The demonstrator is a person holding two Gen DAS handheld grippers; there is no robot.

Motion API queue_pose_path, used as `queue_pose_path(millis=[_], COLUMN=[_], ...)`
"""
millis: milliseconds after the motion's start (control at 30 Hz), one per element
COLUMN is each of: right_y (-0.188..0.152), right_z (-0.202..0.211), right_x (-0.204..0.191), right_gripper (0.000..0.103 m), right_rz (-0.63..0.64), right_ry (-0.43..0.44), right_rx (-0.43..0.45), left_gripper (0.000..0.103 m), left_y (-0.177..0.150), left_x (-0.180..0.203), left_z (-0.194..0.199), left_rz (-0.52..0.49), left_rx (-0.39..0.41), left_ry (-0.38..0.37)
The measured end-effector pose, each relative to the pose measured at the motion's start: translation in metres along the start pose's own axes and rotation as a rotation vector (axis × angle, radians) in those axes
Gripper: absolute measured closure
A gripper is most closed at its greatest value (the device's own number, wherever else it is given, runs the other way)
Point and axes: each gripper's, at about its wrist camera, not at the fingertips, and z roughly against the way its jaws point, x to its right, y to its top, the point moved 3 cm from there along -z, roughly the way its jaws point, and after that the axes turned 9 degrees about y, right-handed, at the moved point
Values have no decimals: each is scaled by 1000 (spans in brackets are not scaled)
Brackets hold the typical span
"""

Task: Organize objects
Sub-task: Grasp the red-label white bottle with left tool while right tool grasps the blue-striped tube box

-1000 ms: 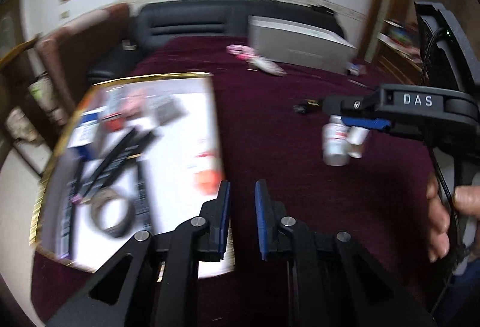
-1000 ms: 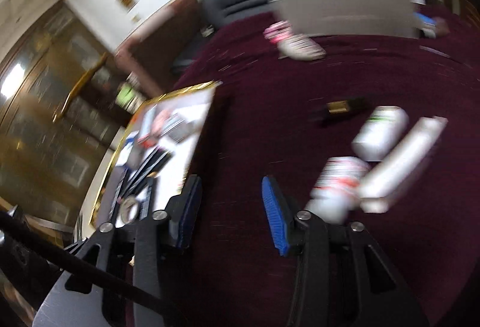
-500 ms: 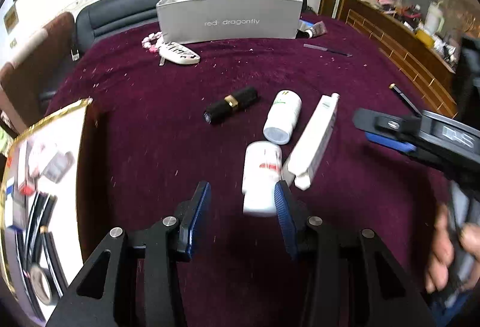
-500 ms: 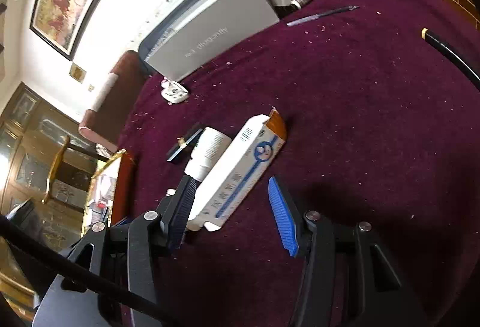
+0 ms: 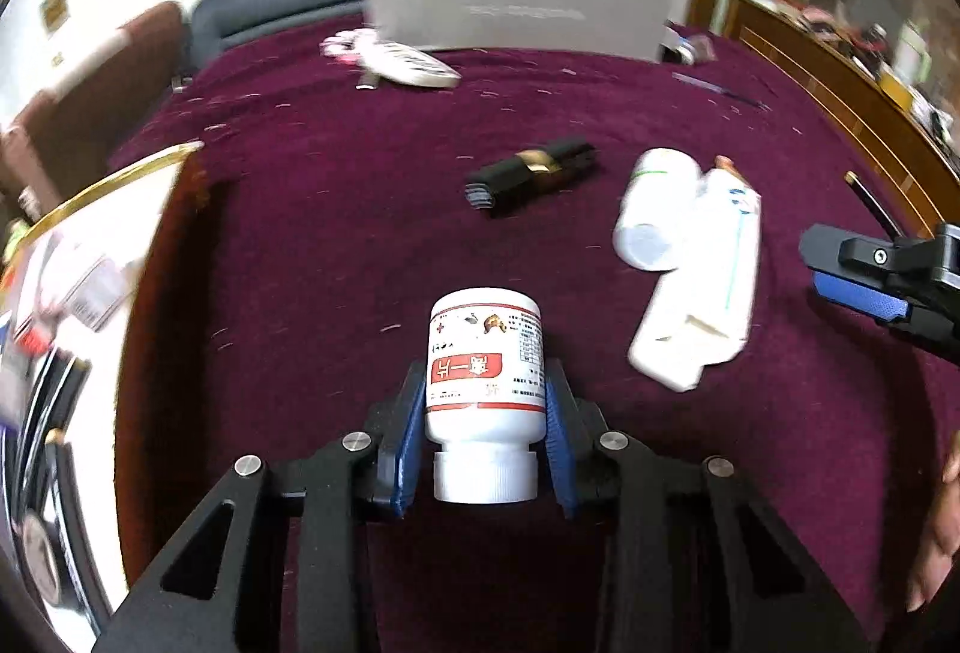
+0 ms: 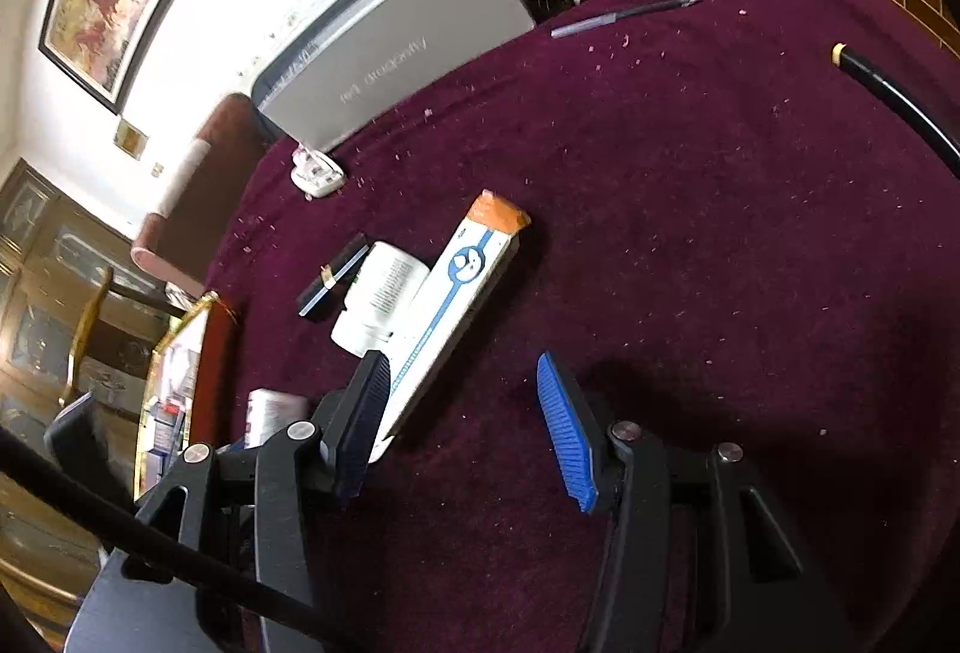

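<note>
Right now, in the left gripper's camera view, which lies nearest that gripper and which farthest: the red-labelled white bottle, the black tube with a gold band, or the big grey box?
1. Red-labelled white bottle, between the left gripper's jaws.
2. Black tube with a gold band, mid-cloth, beyond the bottle.
3. Big grey box, at the far edge.

1. Tray (image 5: 90, 209): cut off by the left edge of the left view; contents motion-blurred, unreadable.
2. Bottle (image 6: 273, 407): mostly hidden behind the right gripper's finger in the right view; label not legible.
3. Grey box (image 5: 516, 8): lettering smeared in both views.
4. Hand (image 5: 942, 527): only a sliver shows at the right edge.
5. Black rod (image 6: 900, 98): runs out of frame.
</note>
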Motion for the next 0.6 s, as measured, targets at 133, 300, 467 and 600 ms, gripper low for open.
queue_pose_path(millis=[133,300,467,600], right_y=[-2,0,-5,-9], right_z=[-22,-50,-72,-56], right_x=[-8,-36,-54,-42], right_gripper=[53,53,78,87], right_rz=[-4,96,274,291], right_ry=[-35,-162,-330,-300], right_rx=[-43,-55,-46,-43], left_gripper=[73,73,73,73], left_y=[-2,-5,-6,-4], left_x=[-11,-12,-16,-19], left_z=[-2,-3,-2,-3], left_rz=[30,10,19,42], left_rx=[25,39,40,38], left_ry=[4,3,-18,-48])
